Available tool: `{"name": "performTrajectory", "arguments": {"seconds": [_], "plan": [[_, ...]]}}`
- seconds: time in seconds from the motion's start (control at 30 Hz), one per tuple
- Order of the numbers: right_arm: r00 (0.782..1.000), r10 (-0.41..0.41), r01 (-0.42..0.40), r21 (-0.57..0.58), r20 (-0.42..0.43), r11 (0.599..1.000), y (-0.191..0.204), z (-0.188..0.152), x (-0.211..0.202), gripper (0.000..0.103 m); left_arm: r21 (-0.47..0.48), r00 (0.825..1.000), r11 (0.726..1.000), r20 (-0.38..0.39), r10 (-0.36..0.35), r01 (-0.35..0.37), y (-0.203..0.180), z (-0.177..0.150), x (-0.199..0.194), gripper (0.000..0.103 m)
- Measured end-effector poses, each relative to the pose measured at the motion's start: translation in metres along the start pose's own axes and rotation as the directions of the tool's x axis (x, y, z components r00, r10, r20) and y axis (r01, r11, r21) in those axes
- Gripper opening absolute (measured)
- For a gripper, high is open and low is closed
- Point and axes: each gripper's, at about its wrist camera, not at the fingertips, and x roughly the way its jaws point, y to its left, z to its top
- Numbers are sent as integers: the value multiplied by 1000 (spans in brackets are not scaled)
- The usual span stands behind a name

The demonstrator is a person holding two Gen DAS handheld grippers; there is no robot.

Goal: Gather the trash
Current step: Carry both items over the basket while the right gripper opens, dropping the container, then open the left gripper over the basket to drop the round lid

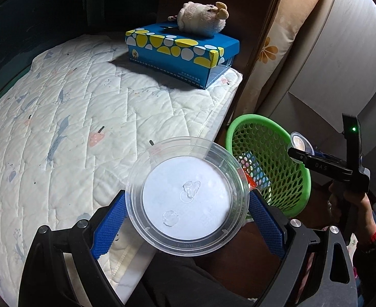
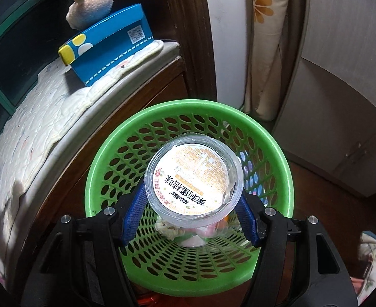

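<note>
**Clear plastic tubs held over and beside a green basket**

Clear plastic fills the lower centre of both views. In the left wrist view, the left claw (image 1: 188,220) grips a shallow round clear container (image 1: 186,195) by its rim, one blue finger (image 1: 110,226) on each side. Its flat circular face points at the camera, with water droplets on it. It sits above the edge of a quilted bed (image 1: 85,107), with the green mesh basket (image 1: 267,163) just to its right.

In the right wrist view, the right claw (image 2: 193,199) is closed on a clear cup with a printed foil lid (image 2: 191,179). The lid faces the camera and the cup's axis points down into the basket (image 2: 188,263), which holds some scraps.

At upper centre of the left view, a blue tissue box (image 1: 183,51) carries a plush toy (image 1: 203,19).
</note>
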Motion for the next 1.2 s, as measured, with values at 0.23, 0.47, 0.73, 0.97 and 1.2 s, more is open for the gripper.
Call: {"name": "performTrajectory", "arguments": {"seconds": [0.23, 0.47, 0.73, 0.97, 1.2], "plan": [[999, -27, 28, -18, 20, 999, 0, 12, 3, 71, 5, 1000, 1000, -8, -8, 8, -4, 1, 4, 89], [998, -20, 20, -5, 52, 1000, -5, 10, -12, 73, 14, 1000, 1000, -16, -24, 24, -12, 5, 9, 89], [996, -4, 3, 11, 93, 1000, -11, -1, -42, 75, 47, 998, 997, -31, -55, 56, -34, 15, 20, 89], [991, 18, -23, 36, 131, 999, -17, -8, -67, 75, 93, 995, 992, -61, -83, 88, -65, 23, 39, 89], [987, 41, -50, 59, 153, 997, -22, -14, -81, 75, 128, 989, 986, -112, -91, 106, -93, 29, 64, 90]]}}
